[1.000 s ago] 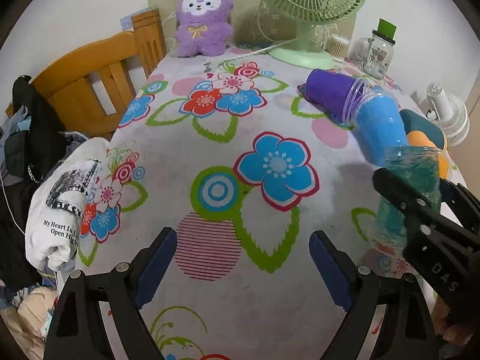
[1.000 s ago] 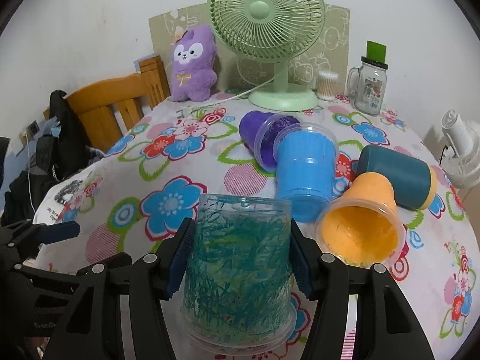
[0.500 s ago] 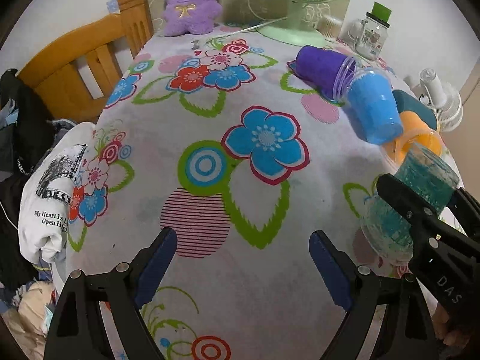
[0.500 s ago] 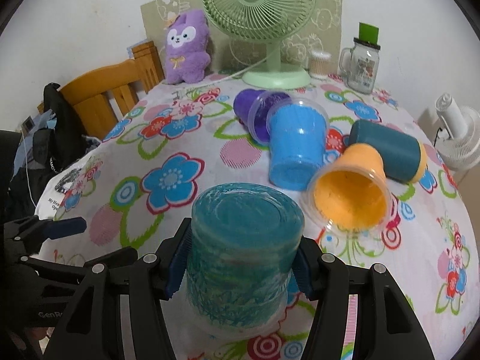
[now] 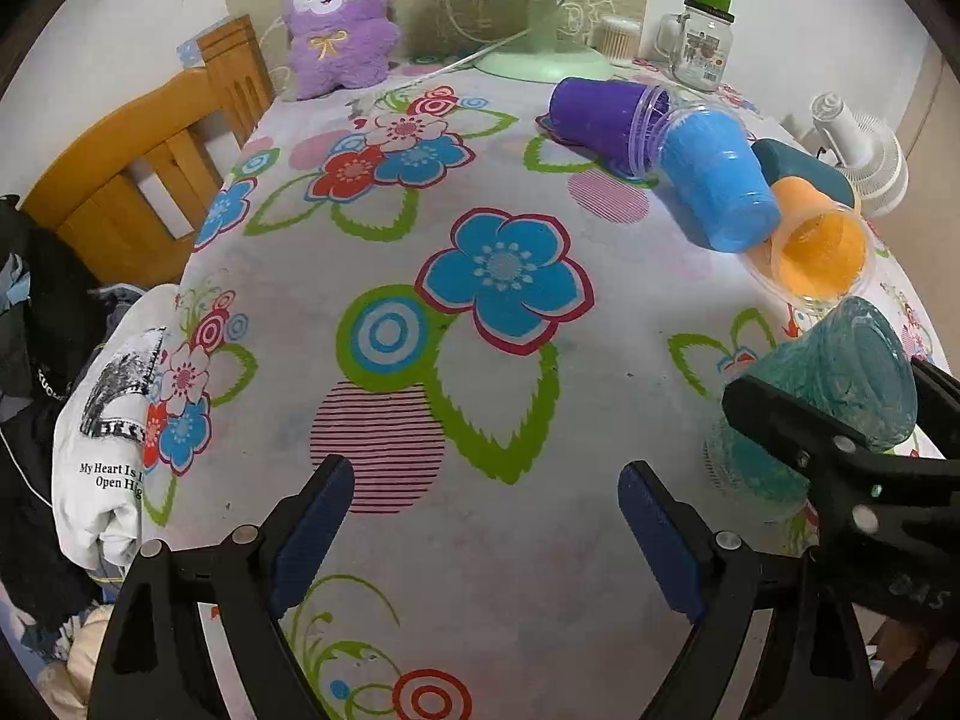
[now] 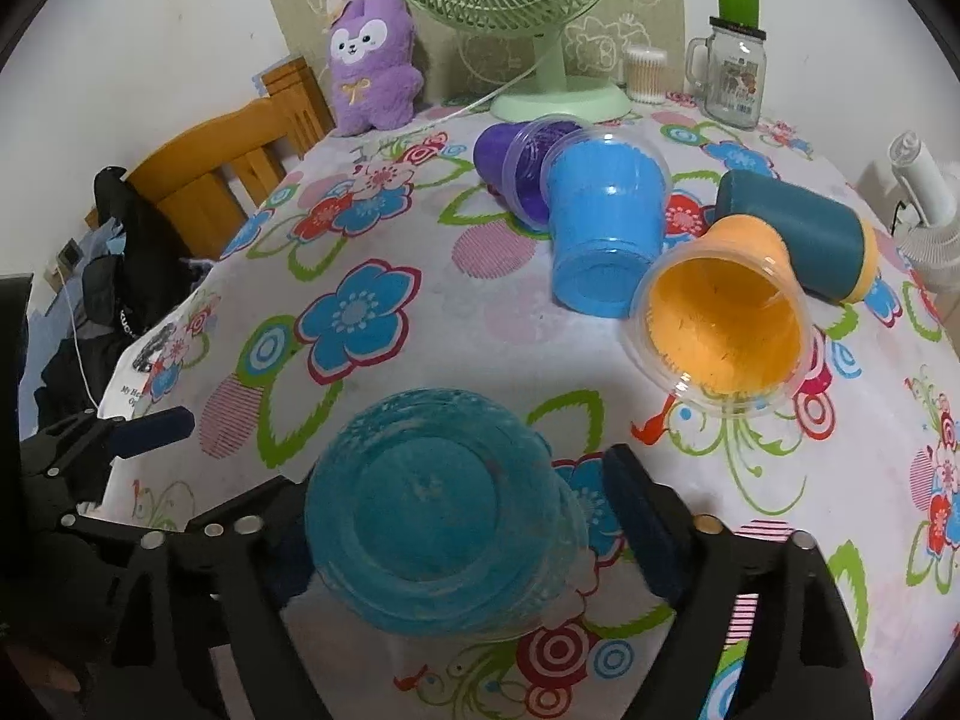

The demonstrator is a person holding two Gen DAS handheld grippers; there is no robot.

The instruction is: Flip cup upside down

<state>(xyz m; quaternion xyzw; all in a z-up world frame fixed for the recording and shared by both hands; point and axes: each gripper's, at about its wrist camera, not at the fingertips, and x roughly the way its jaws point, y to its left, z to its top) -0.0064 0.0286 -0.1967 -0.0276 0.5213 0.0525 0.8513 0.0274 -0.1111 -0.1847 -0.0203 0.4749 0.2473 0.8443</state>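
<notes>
A teal cup (image 6: 438, 510) stands upside down on the flowered tablecloth, base up. It also shows at the right of the left wrist view (image 5: 822, 402). My right gripper (image 6: 456, 516) has its jaws spread, one on each side of the cup, with a gap showing at the right finger (image 6: 636, 516). My left gripper (image 5: 480, 528) is open and empty, low over the cloth to the left of the cup.
A purple cup (image 6: 516, 162), a blue cup (image 6: 606, 228), an orange cup (image 6: 726, 318) and a dark teal cup (image 6: 792, 234) lie on their sides behind. A green fan (image 6: 540, 18), plush toy (image 6: 372, 60) and glass jar (image 6: 735, 78) stand at the back. A wooden chair (image 5: 150, 168) is on the left.
The right gripper has tilted down over the cup, so its base now faces the camera, and the jaws have opened off it. The left gripper has stayed open.
</notes>
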